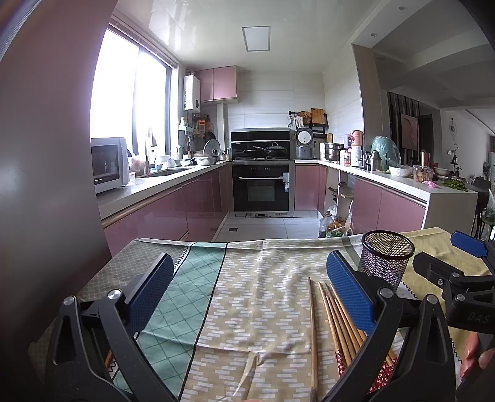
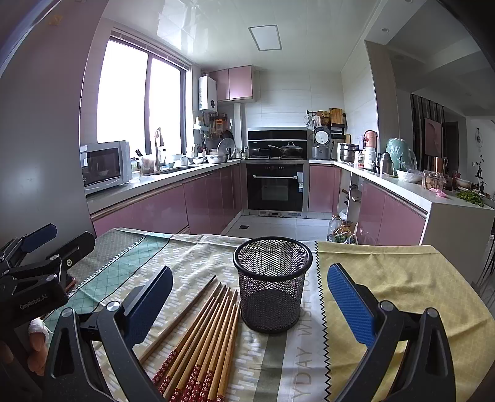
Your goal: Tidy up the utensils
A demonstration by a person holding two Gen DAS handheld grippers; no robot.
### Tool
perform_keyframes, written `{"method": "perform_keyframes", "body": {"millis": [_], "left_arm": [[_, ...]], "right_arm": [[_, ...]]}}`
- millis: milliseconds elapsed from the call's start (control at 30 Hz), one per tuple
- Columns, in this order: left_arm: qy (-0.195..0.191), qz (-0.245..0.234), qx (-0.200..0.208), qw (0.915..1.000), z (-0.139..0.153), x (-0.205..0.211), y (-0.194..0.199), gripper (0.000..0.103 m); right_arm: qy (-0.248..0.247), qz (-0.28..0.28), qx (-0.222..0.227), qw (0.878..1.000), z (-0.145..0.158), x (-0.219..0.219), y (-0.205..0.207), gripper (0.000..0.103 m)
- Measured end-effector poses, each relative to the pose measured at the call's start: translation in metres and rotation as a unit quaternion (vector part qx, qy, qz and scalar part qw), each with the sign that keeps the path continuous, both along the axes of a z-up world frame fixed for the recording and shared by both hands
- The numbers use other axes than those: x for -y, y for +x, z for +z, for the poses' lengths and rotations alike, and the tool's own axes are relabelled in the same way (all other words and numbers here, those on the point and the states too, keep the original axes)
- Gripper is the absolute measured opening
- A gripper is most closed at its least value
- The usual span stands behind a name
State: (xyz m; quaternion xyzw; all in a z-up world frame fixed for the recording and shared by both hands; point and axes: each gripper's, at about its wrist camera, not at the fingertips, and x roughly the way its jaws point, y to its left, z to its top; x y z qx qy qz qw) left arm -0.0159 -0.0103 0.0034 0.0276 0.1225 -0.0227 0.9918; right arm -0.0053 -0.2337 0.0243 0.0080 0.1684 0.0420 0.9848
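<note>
Daylight floods in from the big sliding window at left, blown out to pure white with a purple haze bleeding onto the frame. Glossy white tiled ceiling shows soft reflections. Interior evenly bright; the black wire-mesh cup casts only a faint shadow on the patterned cloth over the desk. Strong fisheye bending, dark vignette corners. Focus sharp mid-frame, slightly soft near bottom edges.
</note>
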Motion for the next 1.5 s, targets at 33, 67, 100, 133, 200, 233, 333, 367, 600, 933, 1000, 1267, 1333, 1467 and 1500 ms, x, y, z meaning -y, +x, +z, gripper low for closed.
{"method": "perform_keyframes", "body": {"millis": [33,67,100,133,200,233,333,367,600,933,1000,1267,1333,1467,1500], "left_arm": [[0.0,0.0,0.0,1.0,-0.001,0.0,0.0,0.097],[0.001,0.0,-0.001,1.0,-0.002,0.001,0.0,0.097],[-0.001,-0.001,-0.001,1.0,-0.001,0.0,0.0,0.097],[0.0,-0.002,-0.002,1.0,-0.003,0.0,0.001,0.097],[0.0,-0.003,-0.006,1.0,-0.006,0.001,0.003,0.097],[0.0,-0.003,-0.008,1.0,-0.007,0.001,0.004,0.097],[-0.001,-0.004,-0.015,0.9999,-0.006,0.0,0.007,0.097],[-0.001,-0.004,-0.016,0.9999,-0.006,0.0,0.008,0.097],[0.002,-0.01,-0.026,0.9996,-0.007,0.001,0.012,0.097],[0.02,-0.037,-0.099,0.9942,-0.022,0.007,0.036,0.097],[0.031,-0.045,-0.119,0.9913,-0.03,0.01,0.043,0.097],[0.073,-0.091,-0.209,0.9709,-0.068,0.032,0.072,0.081],[0.081,-0.1,-0.228,0.9651,-0.077,0.038,0.08,0.077],[0.085,-0.12,-0.25,0.957,-0.087,0.048,0.093,0.072],[0.086,-0.124,-0.256,0.9547,-0.089,0.05,0.096,0.07]], "right_arm": [[0.0,0.001,0.0,1.0,0.0,0.0,0.0,0.097],[0.0,0.0,-0.001,1.0,0.0,0.0,0.001,0.097],[0.0,0.0,-0.002,1.0,0.0,0.0,0.001,0.097],[0.001,0.001,-0.002,1.0,-0.001,0.0,0.001,0.097],[0.002,0.001,-0.004,1.0,-0.001,0.001,0.003,0.097],[0.002,0.001,-0.005,1.0,-0.001,0.001,0.003,0.097],[0.004,0.001,-0.008,1.0,-0.001,0.003,0.004,0.097],[0.005,0.002,-0.008,1.0,0.0,0.003,0.005,0.097],[0.006,0.005,-0.019,1.0,-0.001,0.004,0.01,0.097],[-0.004,0.021,-0.095,0.995,-0.02,0.011,0.027,0.095],[-0.007,0.028,-0.129,0.991,-0.03,0.011,0.034,0.089],[-0.008,0.057,-0.23,0.971,-0.069,0.008,0.053,0.057],[-0.011,0.062,-0.246,0.967,-0.073,0.006,0.055,0.049],[-0.009,0.071,-0.264,0.962,-0.076,0.003,0.059,0.043],[-0.009,0.073,-0.266,0.961,-0.076,0.003,0.06,0.039]]}}
